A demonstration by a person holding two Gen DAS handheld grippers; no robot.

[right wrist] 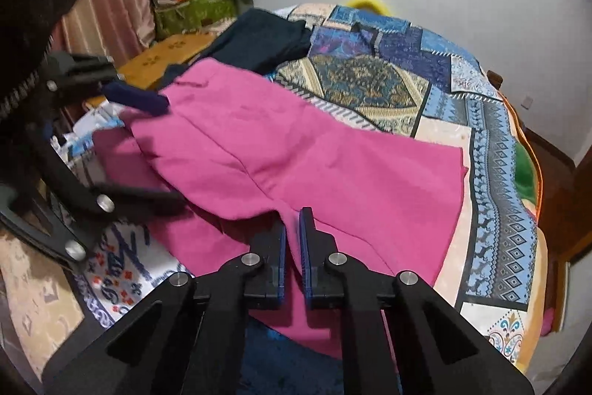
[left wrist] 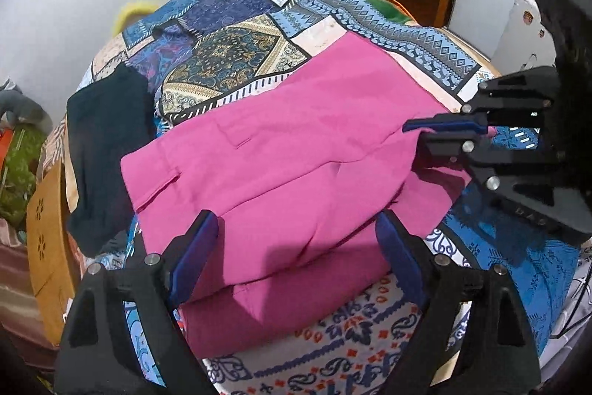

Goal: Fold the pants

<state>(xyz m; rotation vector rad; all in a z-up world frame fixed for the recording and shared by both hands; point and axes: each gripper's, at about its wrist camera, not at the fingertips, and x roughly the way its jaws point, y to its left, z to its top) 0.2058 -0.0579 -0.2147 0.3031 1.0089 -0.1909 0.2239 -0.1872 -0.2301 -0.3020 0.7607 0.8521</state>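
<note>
Pants [left wrist: 296,143]: matt pink woven cloth, smooth with soft creases. Bedspread [left wrist: 229,54]: printed patchwork cloth, slight sheen. Left claw [left wrist: 296,247] and right claw [right wrist: 292,239]: matt black plastic, blue ribbed pads, bright metal pins.

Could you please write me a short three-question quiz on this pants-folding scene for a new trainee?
1. True or false: the left gripper is wide open over the pink pants.
2. What is the right gripper shut on?
A. the patterned bedspread
B. the pink pants
C. the dark garment
3. Fill in: the dark garment lies on the pants' ____ side in the left wrist view.

Key: 1 true; 2 B; 3 left.
</note>
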